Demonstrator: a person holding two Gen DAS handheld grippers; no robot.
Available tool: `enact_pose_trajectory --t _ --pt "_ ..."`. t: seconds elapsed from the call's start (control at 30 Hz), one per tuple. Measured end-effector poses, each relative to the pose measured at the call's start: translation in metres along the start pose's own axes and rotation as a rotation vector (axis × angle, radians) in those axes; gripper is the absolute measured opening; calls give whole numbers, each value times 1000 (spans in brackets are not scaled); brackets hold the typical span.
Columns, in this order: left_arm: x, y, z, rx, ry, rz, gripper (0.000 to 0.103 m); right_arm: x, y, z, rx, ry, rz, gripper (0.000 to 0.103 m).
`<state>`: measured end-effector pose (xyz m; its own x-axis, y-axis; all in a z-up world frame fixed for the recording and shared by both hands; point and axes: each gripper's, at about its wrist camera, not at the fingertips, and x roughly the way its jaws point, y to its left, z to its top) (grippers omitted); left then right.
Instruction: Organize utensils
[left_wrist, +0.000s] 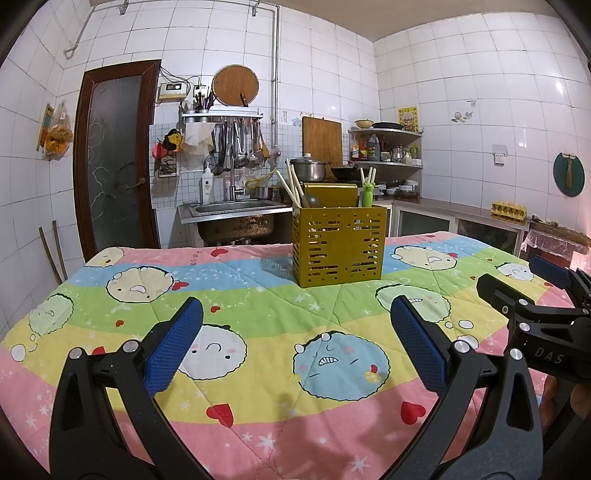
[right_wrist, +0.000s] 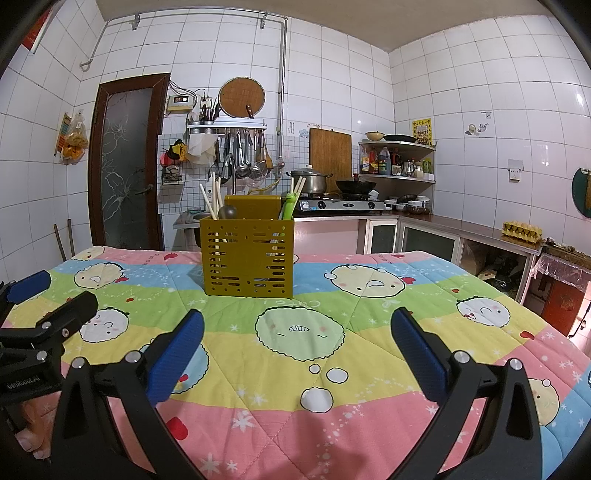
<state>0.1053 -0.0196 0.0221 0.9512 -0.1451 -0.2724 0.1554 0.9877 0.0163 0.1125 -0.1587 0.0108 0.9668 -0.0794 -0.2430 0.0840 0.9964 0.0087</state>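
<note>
Both grippers hang wide apart and empty over the cartoon quilt (left_wrist: 236, 306). The yellow utensil caddy (left_wrist: 338, 245) stands upright at centre frame, well beyond either one, with chopsticks (left_wrist: 291, 184) leaning up-left out of it and a green utensil (left_wrist: 367, 190) standing upright at its right end. From the left gripper (left_wrist: 295, 343) it sits ahead and slightly right; from the right gripper (right_wrist: 295, 347) ahead and slightly left, neither clearly nearer.

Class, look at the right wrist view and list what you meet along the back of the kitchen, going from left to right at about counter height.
Brown door → yellow utensil holder on the table → steel pot → black wok → corner shelf of bottles → egg carton.
</note>
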Motion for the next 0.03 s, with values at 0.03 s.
enact_pose_trajectory --t 0.03 --pt "0 -1 1 2 -1 0 98 0 0 0 0 0 0 99"
